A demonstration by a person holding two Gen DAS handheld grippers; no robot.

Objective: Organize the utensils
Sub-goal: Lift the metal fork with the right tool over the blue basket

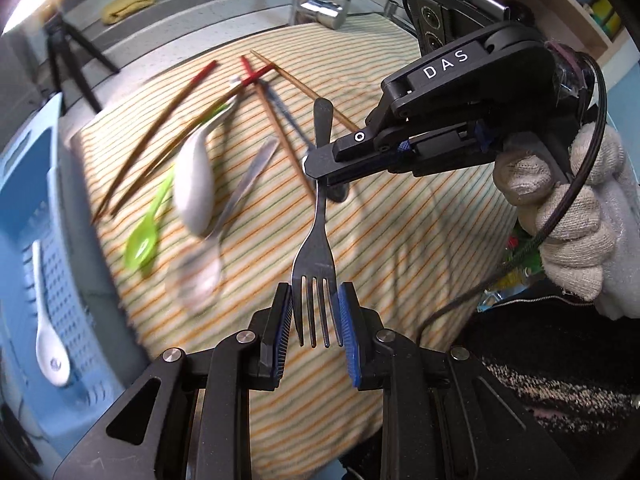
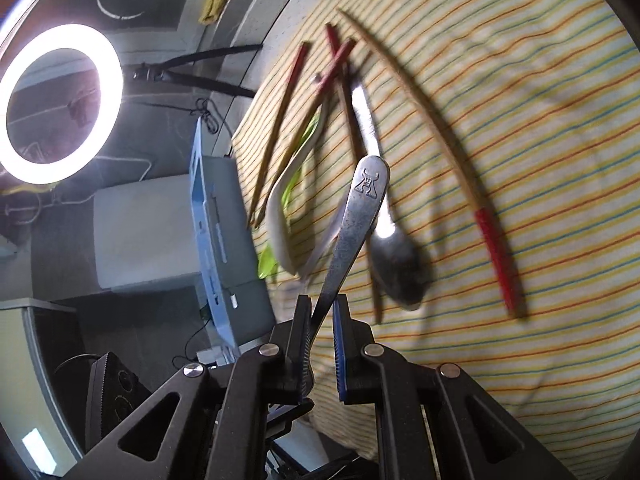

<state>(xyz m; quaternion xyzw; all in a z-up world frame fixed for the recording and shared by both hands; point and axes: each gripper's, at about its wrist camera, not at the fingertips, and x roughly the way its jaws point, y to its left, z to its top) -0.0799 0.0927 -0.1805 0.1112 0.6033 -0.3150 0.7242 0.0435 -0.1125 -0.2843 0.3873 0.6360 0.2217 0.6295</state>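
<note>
A steel fork (image 1: 318,240) hangs in the air above the striped cloth (image 1: 400,220). My right gripper (image 1: 316,168) is shut on its handle from the right. My left gripper (image 1: 316,312) has its blue pads on both sides of the fork's tines, touching or almost touching them. In the right wrist view the fork handle (image 2: 356,216) rises from between my right gripper's (image 2: 322,332) pads. On the cloth lie several chopsticks (image 1: 160,136), a white ceramic spoon (image 1: 194,184), a green plastic spoon (image 1: 144,240) and a steel spoon (image 2: 394,256).
A blue slotted basket (image 1: 60,264) at the left holds a white spoon (image 1: 48,340). A faucet (image 1: 320,4) and a tripod (image 1: 76,52) stand behind the cloth. A ring light (image 2: 60,100) glows at the left in the right wrist view.
</note>
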